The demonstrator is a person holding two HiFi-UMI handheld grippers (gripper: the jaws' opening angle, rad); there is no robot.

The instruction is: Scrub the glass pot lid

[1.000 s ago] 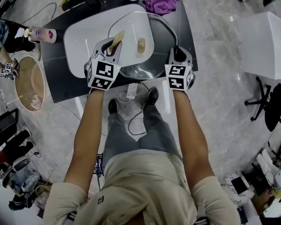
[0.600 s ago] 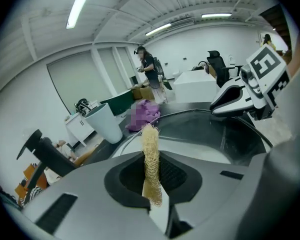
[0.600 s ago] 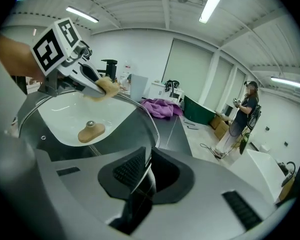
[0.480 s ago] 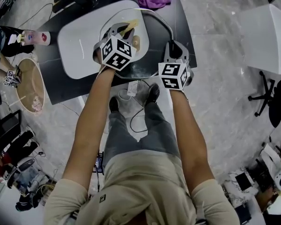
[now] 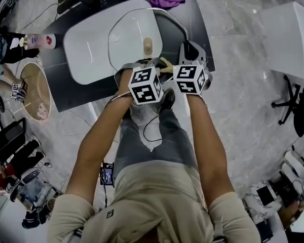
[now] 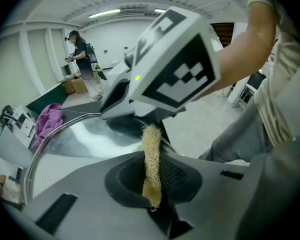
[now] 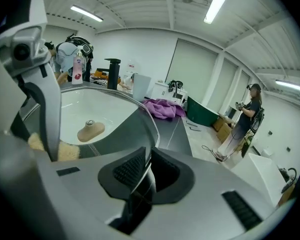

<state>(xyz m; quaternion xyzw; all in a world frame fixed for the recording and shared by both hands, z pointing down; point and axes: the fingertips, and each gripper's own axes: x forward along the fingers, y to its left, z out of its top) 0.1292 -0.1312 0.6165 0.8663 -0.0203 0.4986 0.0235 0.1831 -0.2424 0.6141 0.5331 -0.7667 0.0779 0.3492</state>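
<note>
- Glass pot lid [image 5: 134, 34] sits upper centre in the head view, over the dark bench [image 5: 76, 92].
- Right tongs [image 7: 142, 176] clamp its rim.
- Left tongs [image 6: 152, 181] grip a loofah scrubber [image 6: 151, 154].

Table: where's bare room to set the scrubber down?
Bare: the dark table strip between the white tray and the near edge, and the tray's left half. Crowded: the lid's near rim, where the left gripper and right gripper meet.
</note>
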